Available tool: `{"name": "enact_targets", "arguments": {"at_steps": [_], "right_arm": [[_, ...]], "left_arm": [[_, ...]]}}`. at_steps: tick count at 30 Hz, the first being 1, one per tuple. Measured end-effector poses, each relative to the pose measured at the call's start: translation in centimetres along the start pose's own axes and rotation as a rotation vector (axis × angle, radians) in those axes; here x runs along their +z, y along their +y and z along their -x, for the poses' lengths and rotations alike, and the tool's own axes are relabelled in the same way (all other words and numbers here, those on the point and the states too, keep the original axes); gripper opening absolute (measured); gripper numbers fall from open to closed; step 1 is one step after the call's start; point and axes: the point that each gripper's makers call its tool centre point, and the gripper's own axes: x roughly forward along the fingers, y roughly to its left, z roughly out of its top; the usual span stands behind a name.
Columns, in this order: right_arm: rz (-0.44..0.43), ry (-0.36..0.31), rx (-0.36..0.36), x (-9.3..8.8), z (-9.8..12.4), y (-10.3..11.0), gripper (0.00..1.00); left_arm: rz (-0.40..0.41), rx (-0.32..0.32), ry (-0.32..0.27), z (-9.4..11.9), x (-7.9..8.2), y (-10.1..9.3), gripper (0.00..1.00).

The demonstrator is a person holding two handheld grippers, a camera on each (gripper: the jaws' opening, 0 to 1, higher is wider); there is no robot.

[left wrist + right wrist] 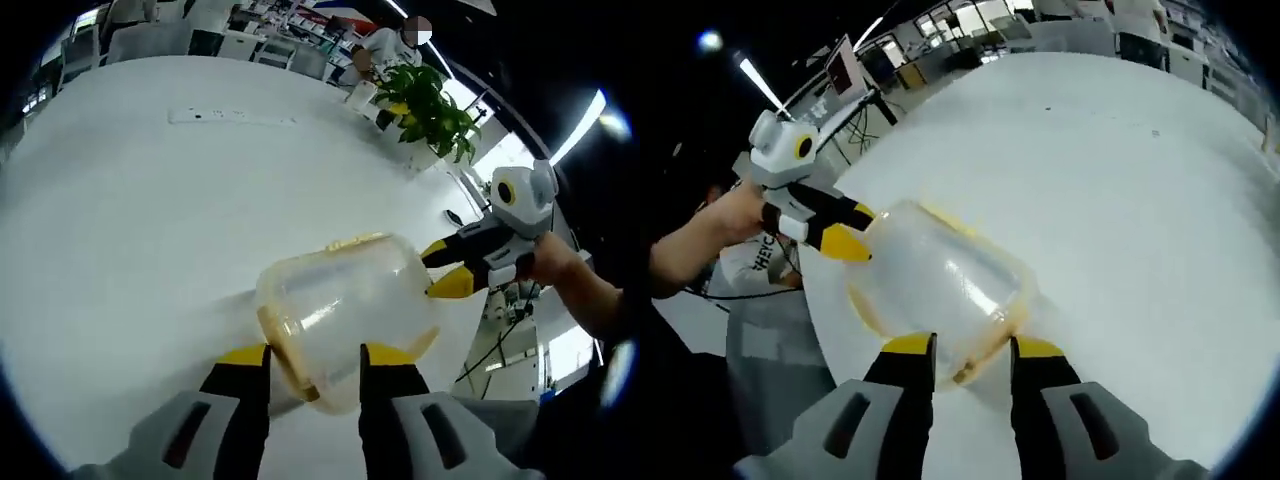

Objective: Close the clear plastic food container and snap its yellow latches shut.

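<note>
White table (150, 220) under clear container (345, 300); plant (430, 110) at edge.

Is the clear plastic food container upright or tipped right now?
Tipped: the clear plastic food container lies on its side on the white table, between both grippers.

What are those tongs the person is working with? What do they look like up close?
Each tongs set has two grey jaws with black inserts, ending in bright yellow tips. Seen from the other side, the right tongs carry a white rounded housing with a yellow-ringed lens on top, above black jaws with yellow tips. The left tongs look the same. A bare hand grips the handle.
</note>
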Motion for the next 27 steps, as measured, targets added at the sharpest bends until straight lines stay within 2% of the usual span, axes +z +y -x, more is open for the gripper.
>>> {"name": "enact_targets", "arguments": {"at_steps": [1, 2, 5, 6, 9, 12, 14, 16, 17, 19, 21, 24, 27], "right_arm": [[0.011, 0.001, -0.005, 0.2, 0.0, -0.2, 0.28], [0.056, 0.003, -0.021, 0.2, 0.0, -0.1, 0.28], [0.119, 0.001, -0.053, 0.5, 0.0, -0.2, 0.30], [0.136, -0.004, -0.060, 0.5, 0.1, -0.2, 0.30], [0.177, -0.014, -0.074, 0.7, 0.1, -0.2, 0.31], [0.249, -0.012, -0.063, 0.7, 0.2, -0.1, 0.34], [0.250, -0.008, -0.057, 0.8, 0.2, -0.2, 0.35], [0.337, -0.027, -0.051, 1.3, 0.0, -0.1, 0.35], [0.334, -0.024, -0.052, 1.3, 0.0, -0.1, 0.35], [0.393, -0.036, -0.045, 1.6, 0.0, 0.3, 0.35], [0.411, -0.092, -0.004, 2.5, -0.1, 1.3, 0.38], [0.386, -0.102, 0.023, 3.0, -0.4, 1.9, 0.40], [0.390, -0.143, 0.042, 4.2, -0.7, 2.3, 0.39]], "left_arm": [[-0.015, 0.011, -0.005, 0.1, 0.1, 0.1, 0.29], [-0.074, 0.027, -0.008, 0.1, 0.4, 0.3, 0.29], [-0.150, 0.070, -0.016, 0.3, 0.6, 0.1, 0.30], [-0.198, 0.091, -0.023, 0.3, 0.9, 0.1, 0.30], [-0.338, 0.163, -0.061, 0.6, 1.6, -0.2, 0.32], [-0.432, 0.214, -0.066, 0.8, 1.9, -0.5, 0.33], [-0.515, 0.211, -0.066, 0.7, 2.0, -1.1, 0.31], [-0.564, 0.218, -0.075, 0.6, 2.2, -1.4, 0.29], [-0.609, 0.230, -0.081, 0.6, 2.4, -1.6, 0.29], [-0.665, 0.222, -0.081, 0.4, 2.5, -2.1, 0.31], [-0.669, 0.169, -0.117, 0.2, 3.0, -3.5, 0.31], [-0.687, 0.111, -0.144, 0.0, 3.6, -5.0, 0.32], [-0.724, 0.112, -0.114, -0.4, 3.5, -5.2, 0.31]]}}
